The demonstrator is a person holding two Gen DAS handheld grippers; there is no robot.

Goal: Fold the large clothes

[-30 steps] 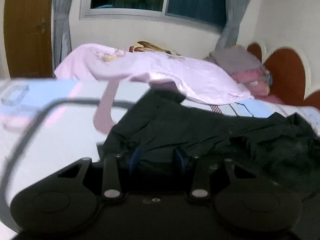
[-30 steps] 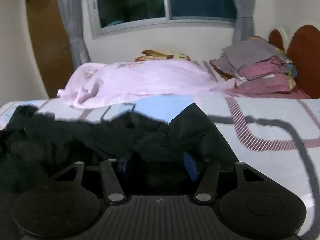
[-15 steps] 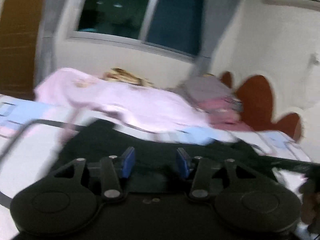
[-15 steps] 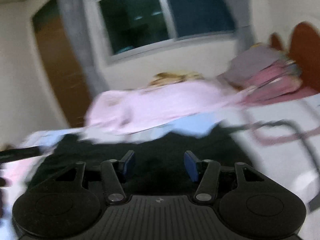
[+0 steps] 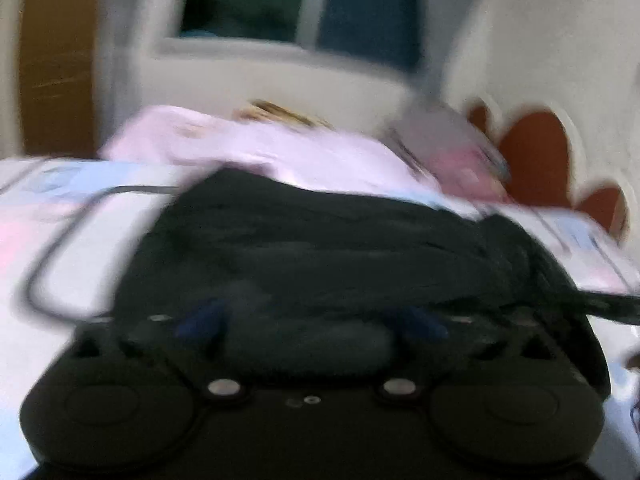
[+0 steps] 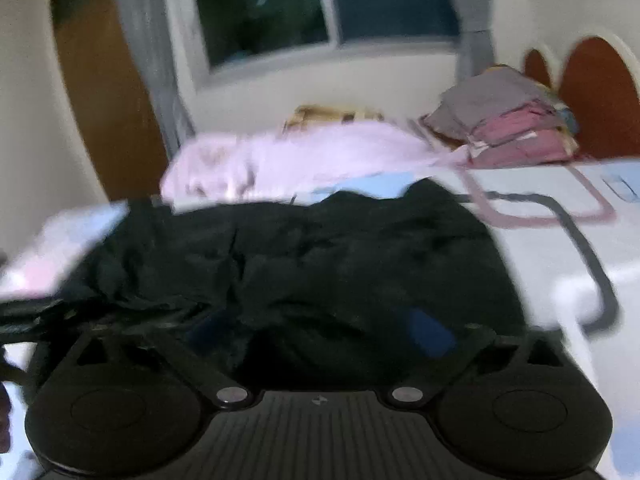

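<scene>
My left gripper (image 5: 308, 322) and right gripper (image 6: 320, 330) have just sprung wide, released; black garment (image 6: 304, 256) sprawls at twelve o'clock on the bed (image 6: 540, 240).

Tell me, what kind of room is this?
Most likely a bedroom. There is a bed with a patterned sheet, a brown scalloped headboard behind it, and a stack of folded clothes beside a window with curtains.

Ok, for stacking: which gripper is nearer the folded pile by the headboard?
Right. Both jaws just opened, the black garment loose between them: the right gripper is over its end toward the folded pile, the left gripper over the far end.
</scene>
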